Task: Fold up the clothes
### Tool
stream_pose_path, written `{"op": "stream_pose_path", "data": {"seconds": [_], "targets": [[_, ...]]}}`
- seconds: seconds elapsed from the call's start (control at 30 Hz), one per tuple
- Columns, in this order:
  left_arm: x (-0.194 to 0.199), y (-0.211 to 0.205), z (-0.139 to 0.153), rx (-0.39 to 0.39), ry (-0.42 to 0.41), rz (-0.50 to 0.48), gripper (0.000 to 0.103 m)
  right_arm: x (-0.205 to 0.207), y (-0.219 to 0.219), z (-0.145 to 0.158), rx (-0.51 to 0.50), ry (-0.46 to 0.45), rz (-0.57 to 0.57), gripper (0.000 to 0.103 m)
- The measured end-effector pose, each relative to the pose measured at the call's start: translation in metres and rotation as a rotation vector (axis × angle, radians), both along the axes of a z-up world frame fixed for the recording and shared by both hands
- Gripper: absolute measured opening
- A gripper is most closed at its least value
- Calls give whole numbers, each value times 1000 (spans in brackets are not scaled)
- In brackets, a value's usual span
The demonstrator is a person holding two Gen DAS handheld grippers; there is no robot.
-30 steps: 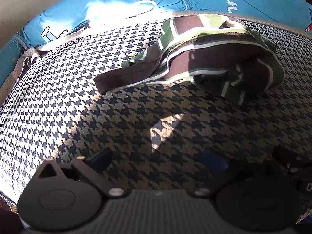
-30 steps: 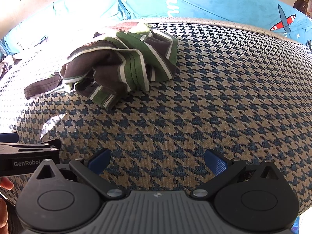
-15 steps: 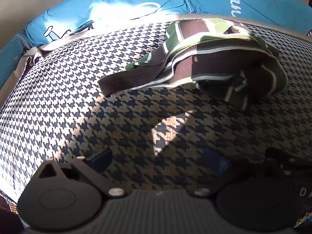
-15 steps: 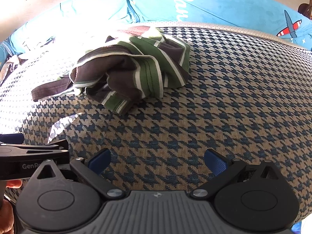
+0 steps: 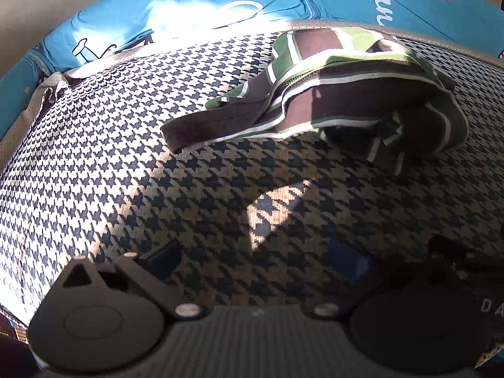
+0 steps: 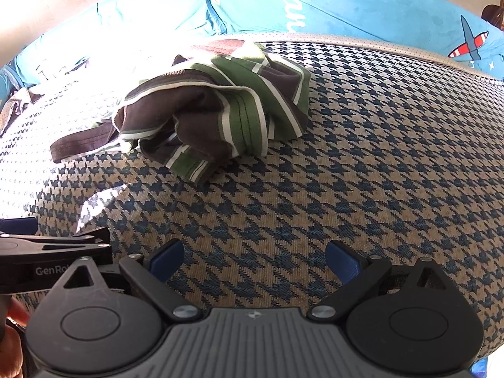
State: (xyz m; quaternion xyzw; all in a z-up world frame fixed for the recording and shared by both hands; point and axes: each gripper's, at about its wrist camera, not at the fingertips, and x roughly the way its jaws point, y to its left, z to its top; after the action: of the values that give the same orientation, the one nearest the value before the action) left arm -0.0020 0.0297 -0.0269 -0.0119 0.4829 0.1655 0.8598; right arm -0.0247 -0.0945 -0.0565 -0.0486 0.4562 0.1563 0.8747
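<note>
**Both claws open, the crumpled shirt not yet touched**

A striped shirt (image 6: 217, 113) in green, brown and white lies bunched in a heap on the houndstooth cushion (image 6: 362, 189), towards its far side, close to the blue pillows (image 6: 346, 9) behind. One brown-edged strip of it (image 5: 214, 129) trails flat towards the left, away from the heap.

The right claw (image 6: 254, 263) stands wide, its blue pads well apart, empty, hovering over bare cushion short of the shirt. The left claw (image 5: 258, 258) is in deep shadow; its pads also look spread and nothing sits between them. From the right wrist view the left tool shows low at the left edge, beside a hand (image 6: 12, 340).

Folding has not begun, by my judgement; the shirt needs to be picked up and spread first.

What could go wrong from here:
- The heap is layered, so a pinch into its middle may catch several layers at once and lift a knot instead of an edge.
- Hard sunlight and shadow cross the cloth, hiding where hems and sleeves lie; a wrong corner may be taken.
- The trailing strip is thin and flat on the cushion, so the pads may slide over it or nip the cover.
</note>
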Motion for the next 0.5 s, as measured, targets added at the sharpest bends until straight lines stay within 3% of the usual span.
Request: {"op": "stream_pose_path", "data": {"seconds": [0.33,0.5], "targets": [[-1,1,2,2,-23,5,103,1,0,1,10,-5,-1,97],[-1,0,3,3,-35,-4,100,4,0,5,14,-4,14,93]]}}
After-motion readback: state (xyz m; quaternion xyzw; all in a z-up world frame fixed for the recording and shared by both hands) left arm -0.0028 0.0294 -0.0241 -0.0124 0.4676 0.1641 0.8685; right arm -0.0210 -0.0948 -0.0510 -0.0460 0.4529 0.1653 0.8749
